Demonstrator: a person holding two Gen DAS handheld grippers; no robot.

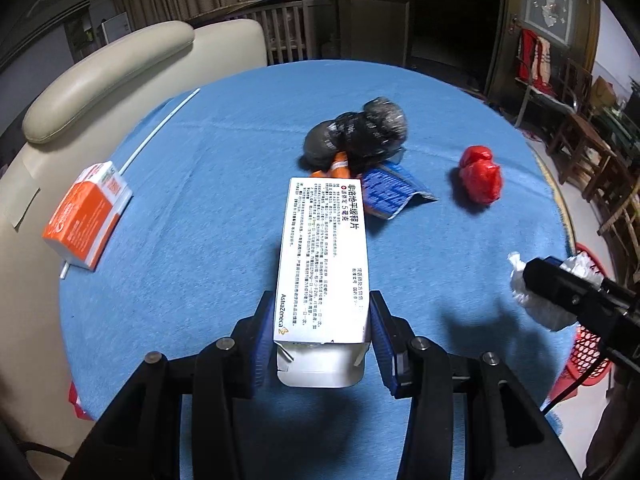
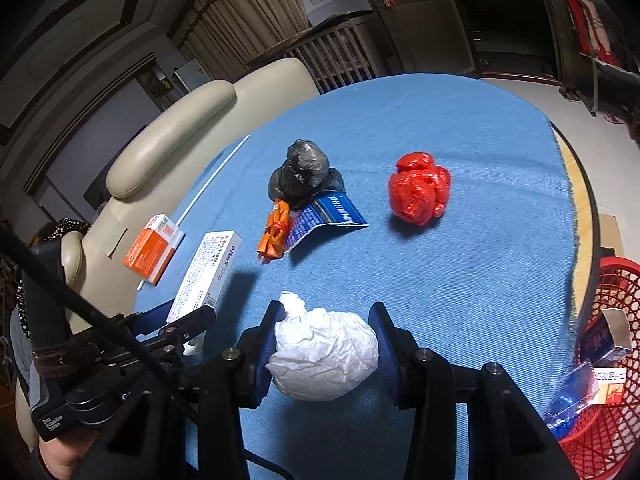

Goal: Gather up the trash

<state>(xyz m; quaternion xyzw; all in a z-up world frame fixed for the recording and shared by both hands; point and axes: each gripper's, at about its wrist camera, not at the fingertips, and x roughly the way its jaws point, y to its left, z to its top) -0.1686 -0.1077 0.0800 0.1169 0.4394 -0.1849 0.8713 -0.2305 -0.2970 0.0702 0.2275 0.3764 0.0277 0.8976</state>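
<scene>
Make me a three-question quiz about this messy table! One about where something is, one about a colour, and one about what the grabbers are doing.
1. Where is the red basket?
A. beside the table's edge
B. on top of the blue cloth
C. on the chair

2. What colour is the crumpled bag lying alone on the blue cloth?
A. green
B. red
C. yellow

3. What is the right gripper doing?
A. hanging open with nothing in it
B. squeezing a white paper wad
C. holding the orange box

Answers: 1 A, the basket sits below and past the cloth's edge. 2 B, it is shiny red. 3 B, the wad sits pinched between both fingers, while the left gripper holds a white medicine box.
</scene>
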